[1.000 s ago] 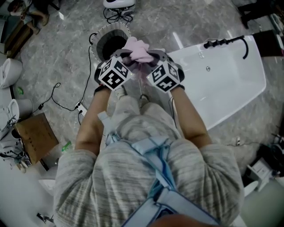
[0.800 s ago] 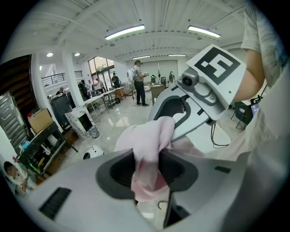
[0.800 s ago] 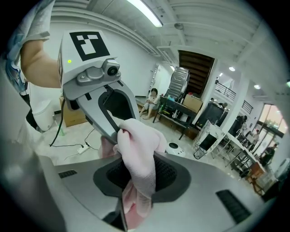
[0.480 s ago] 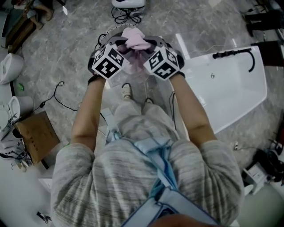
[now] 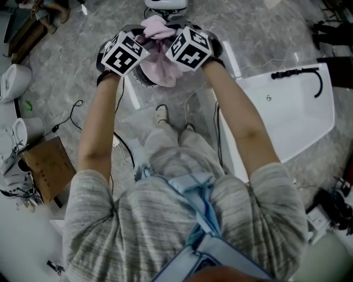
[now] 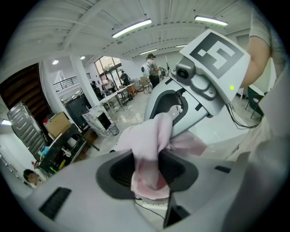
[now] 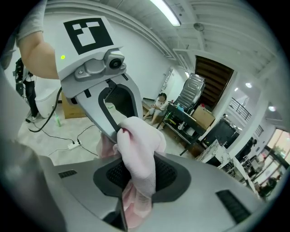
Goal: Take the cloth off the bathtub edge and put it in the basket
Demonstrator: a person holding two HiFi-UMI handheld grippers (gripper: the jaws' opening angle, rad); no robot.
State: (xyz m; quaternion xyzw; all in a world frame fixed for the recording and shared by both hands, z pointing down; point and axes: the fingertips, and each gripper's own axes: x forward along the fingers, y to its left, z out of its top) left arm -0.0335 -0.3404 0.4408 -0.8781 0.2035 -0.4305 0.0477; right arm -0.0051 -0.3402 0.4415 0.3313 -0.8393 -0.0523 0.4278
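A pink cloth (image 5: pixel 161 61) hangs bunched between my two grippers, over the round dark basket (image 5: pixel 143 80) on the floor at the top of the head view. My left gripper (image 5: pixel 144 37) is shut on the cloth (image 6: pixel 152 149) from the left. My right gripper (image 5: pixel 171 32) is shut on the same cloth (image 7: pixel 138 154) from the right. The two face each other closely; the right one shows in the left gripper view (image 6: pixel 181 108), the left one in the right gripper view (image 7: pixel 113 113). The white bathtub (image 5: pixel 287 115) lies at the right, with no cloth on its edge.
A cardboard box (image 5: pixel 47 168) and a white basin (image 5: pixel 11 82) sit at the left. A black cable (image 5: pixel 71 118) runs over the grey floor. The person's shoes (image 5: pixel 161 113) stand just short of the basket. A white device (image 5: pixel 165 4) is beyond it.
Both grippers have carried the cloth forward, away from the bathtub corner, until it hangs over the basket. Their grip has not changed.
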